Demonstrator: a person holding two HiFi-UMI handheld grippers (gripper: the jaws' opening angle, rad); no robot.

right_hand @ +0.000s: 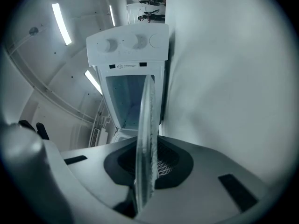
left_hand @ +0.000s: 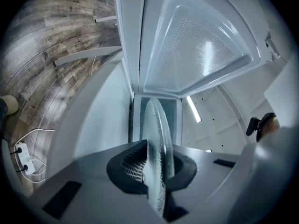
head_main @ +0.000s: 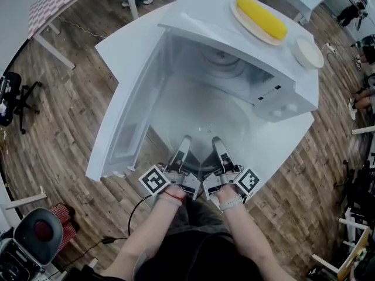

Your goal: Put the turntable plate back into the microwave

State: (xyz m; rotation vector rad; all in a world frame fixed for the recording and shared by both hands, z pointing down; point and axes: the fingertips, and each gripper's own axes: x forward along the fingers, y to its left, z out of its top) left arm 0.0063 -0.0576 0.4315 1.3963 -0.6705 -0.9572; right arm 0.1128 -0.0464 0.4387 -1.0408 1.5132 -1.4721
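Head view, left to right. Microwave door (head_main: 126, 116): swung open, left of left claw (head_main: 186, 140). Left claw: pinching near rim of glass turntable plate (head_main: 202, 119). Right claw (head_main: 216, 141): pinching same rim, just beside left claw. Plate extends forward from both claws toward open microwave (head_main: 281, 92). Corn cob (head_main: 262, 17): atop microwave, beyond right claw.
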